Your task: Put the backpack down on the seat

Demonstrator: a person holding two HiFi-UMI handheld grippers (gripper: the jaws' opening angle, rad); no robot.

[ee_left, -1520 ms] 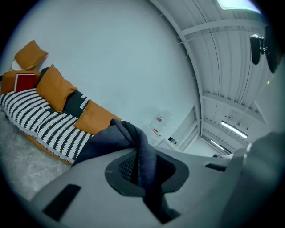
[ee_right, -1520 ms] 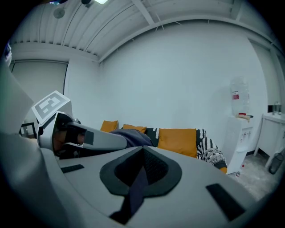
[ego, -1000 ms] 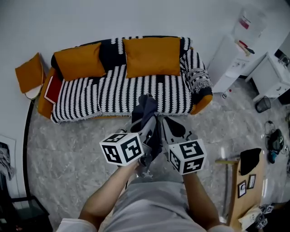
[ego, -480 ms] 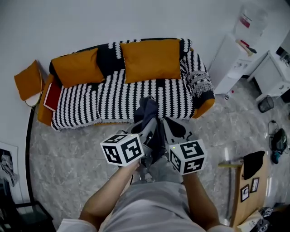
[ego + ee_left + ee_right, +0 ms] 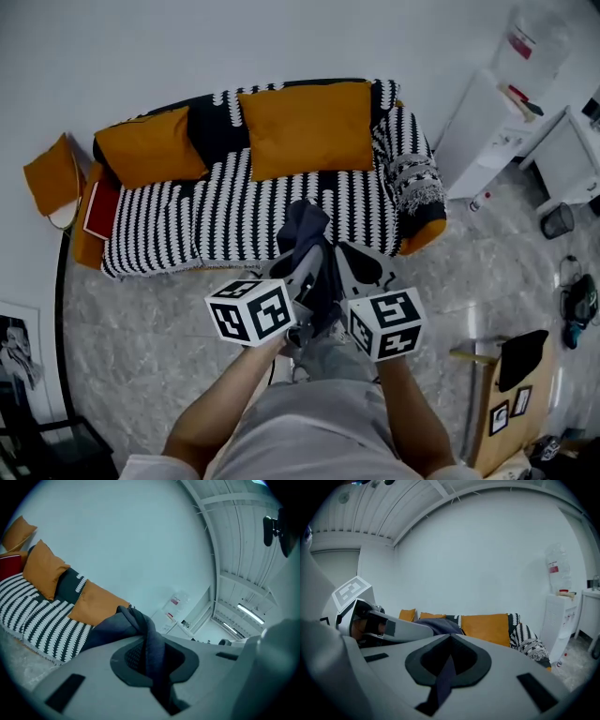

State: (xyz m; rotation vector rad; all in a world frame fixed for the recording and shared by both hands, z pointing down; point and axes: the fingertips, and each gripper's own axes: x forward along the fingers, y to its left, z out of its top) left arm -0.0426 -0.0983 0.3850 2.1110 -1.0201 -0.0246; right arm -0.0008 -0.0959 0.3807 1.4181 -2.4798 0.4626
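A dark navy backpack hangs in the air between both grippers, just in front of the sofa with its black-and-white striped cover. My left gripper is shut on a fold of the backpack's fabric, which runs through the notch of its jaws. My right gripper is shut on a thin dark strap of the same backpack. In the right gripper view the backpack's top shows beyond the jaws, with the left gripper beside it. Most of the bag's body is hidden under the grippers.
Two orange cushions lean on the sofa back, and a red item lies at its left end. Another orange cushion sits left of the sofa. A white water dispenser, a white desk and a wooden table stand to the right.
The sofa has come slightly nearer and lower in the head view. Both grippers and the backpack keep the same hold and place relative to the person.
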